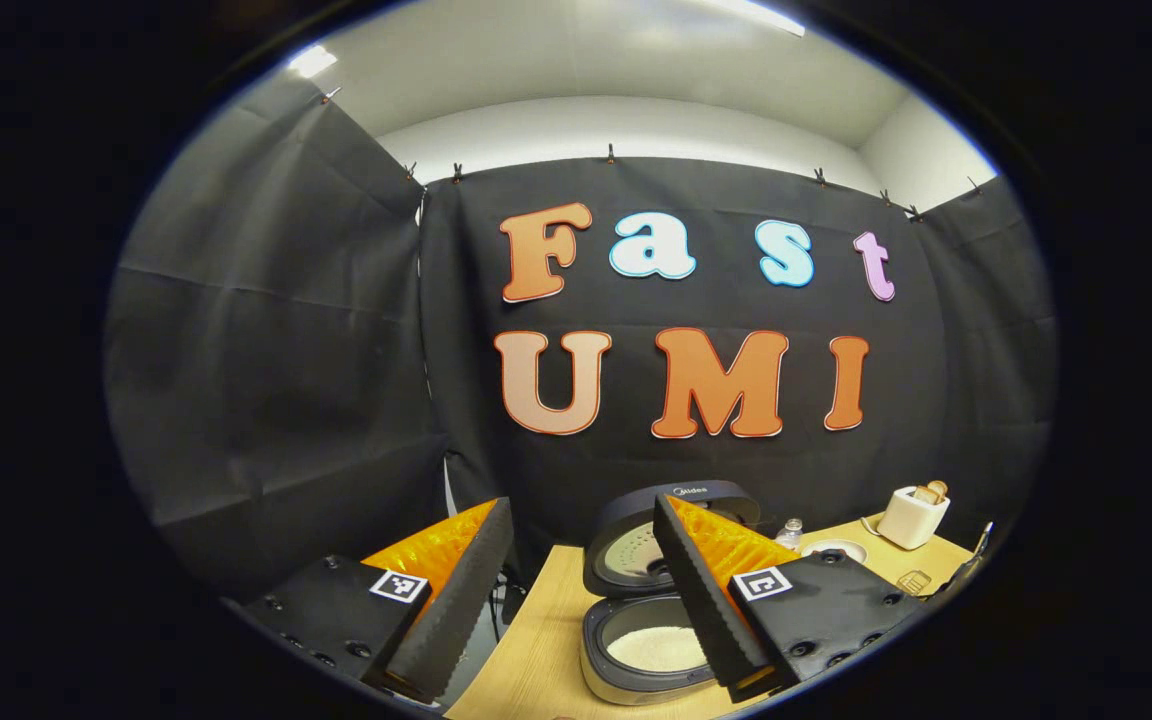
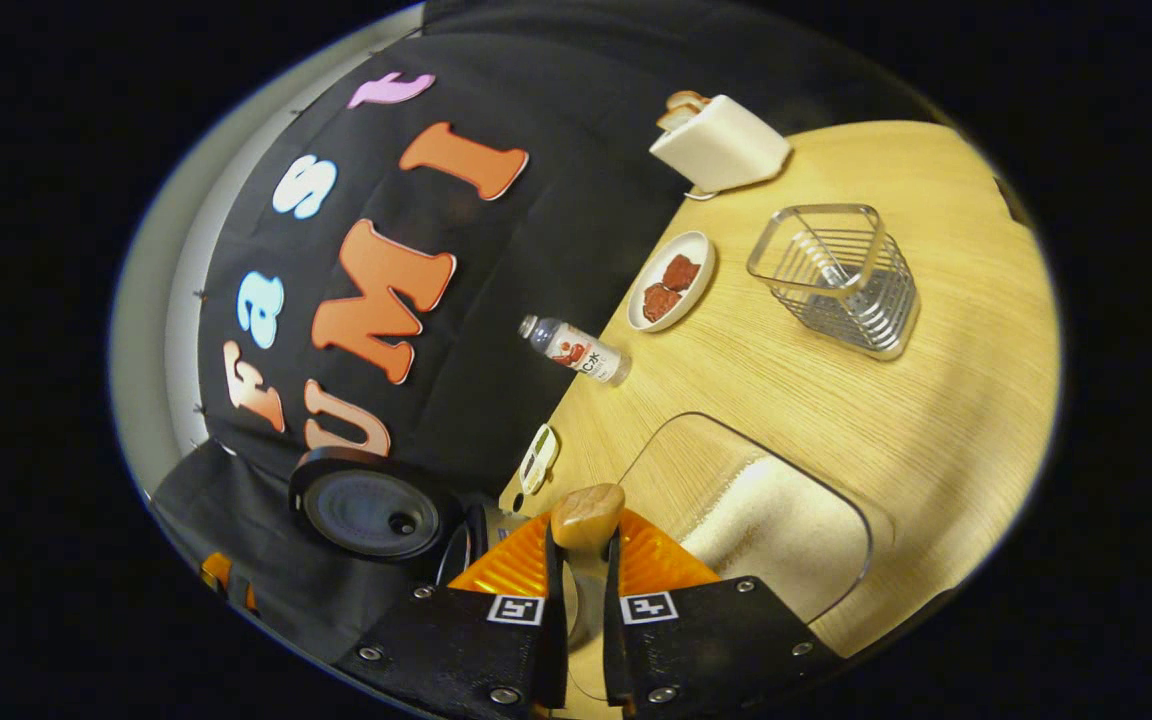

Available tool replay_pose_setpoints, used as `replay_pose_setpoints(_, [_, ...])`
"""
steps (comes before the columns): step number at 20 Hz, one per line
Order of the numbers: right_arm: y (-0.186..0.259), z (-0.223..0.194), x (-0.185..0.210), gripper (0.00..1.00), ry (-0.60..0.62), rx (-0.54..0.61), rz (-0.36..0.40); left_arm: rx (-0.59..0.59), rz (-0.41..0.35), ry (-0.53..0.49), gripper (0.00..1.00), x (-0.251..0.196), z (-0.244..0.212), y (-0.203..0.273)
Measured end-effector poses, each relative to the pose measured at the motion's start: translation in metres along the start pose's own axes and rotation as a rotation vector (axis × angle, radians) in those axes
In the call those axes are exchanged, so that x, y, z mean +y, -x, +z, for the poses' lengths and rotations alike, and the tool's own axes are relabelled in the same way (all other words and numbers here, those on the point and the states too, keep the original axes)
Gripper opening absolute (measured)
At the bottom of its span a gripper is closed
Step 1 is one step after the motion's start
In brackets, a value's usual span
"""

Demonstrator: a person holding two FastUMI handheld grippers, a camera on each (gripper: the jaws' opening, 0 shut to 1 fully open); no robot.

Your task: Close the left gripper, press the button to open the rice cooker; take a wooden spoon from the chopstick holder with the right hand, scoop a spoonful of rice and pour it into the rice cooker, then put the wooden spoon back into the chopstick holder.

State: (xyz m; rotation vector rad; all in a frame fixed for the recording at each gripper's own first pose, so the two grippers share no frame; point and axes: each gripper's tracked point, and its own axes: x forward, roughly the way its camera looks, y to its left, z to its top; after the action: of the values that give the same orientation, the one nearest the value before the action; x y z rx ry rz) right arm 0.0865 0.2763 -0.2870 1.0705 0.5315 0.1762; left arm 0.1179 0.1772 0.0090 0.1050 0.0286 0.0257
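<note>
Spoon [image 2: 587, 517]: clamped between the right gripper [image 2: 582, 560] fingers, its handle end seen pointing forward.
Rice tray [image 2: 816, 545]: just right of that gripper, on the worktop [image 2: 936, 400].
Cooker [image 1: 651, 600]: lid up, rice inside, below the left gripper [image 1: 576, 590].
Left gripper: held wide, nothing in it.
Holder [image 2: 836, 275]: well ahead, past the tray.

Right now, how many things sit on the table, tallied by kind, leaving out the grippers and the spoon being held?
Rice cooker, lid open: 1
Clear tub of rice: 1
Wire chopstick holder: 1
Plate with reddish pieces: 1
Small bottle: 1
Toaster with bread: 1
Total: 6
</note>
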Motion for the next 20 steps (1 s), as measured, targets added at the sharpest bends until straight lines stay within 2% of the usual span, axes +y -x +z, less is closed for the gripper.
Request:
replay_pose_setpoints(1, [0.004, 0.004, -0.002, 0.13, -0.044, -0.007, 0.004, -0.002, -0.002, 0.003, 0.92, -0.001, 0.000, 0.002])
replay_pose_setpoints(3, [0.014, 0.013, -0.004, 0.13, -0.110, -0.024, 0.007, -0.003, -0.008, 0.011, 0.94, -0.005, 0.000, 0.001])
replay_pose_setpoints(6, [0.028, 0.028, -0.003, 0.14, -0.140, -0.055, 0.004, -0.003, -0.021, 0.029, 0.98, -0.011, -0.001, 0.001])
replay_pose_setpoints(8, [0.035, 0.040, 0.000, 0.14, -0.156, -0.076, 0.014, -0.004, -0.025, 0.035, 0.98, -0.012, -0.001, 0.002])
replay_pose_setpoints(10, [0.042, 0.048, 0.006, 0.13, -0.190, -0.089, 0.026, -0.013, -0.020, 0.026, 0.92, -0.011, 0.002, 0.004])
replay_pose_setpoints(12, [0.048, 0.056, 0.011, 0.13, -0.227, -0.101, 0.037, -0.022, -0.028, 0.029, 0.95, -0.015, 0.003, 0.004])
replay_pose_setpoints(14, [0.051, 0.061, 0.016, 0.13, -0.262, -0.100, 0.028, -0.025, -0.031, 0.026, 0.92, -0.016, 0.005, 0.004])
replay_pose_setpoints(15, [0.053, 0.062, 0.020, 0.13, -0.268, -0.101, 0.029, -0.028, -0.031, 0.026, 0.95, -0.017, 0.006, 0.004])
replay_pose_setpoints(20, [0.070, 0.084, 0.060, 0.13, -0.310, -0.130, 0.054, -0.025, -0.063, 0.047, 0.95, -0.026, 0.009, 0.003])
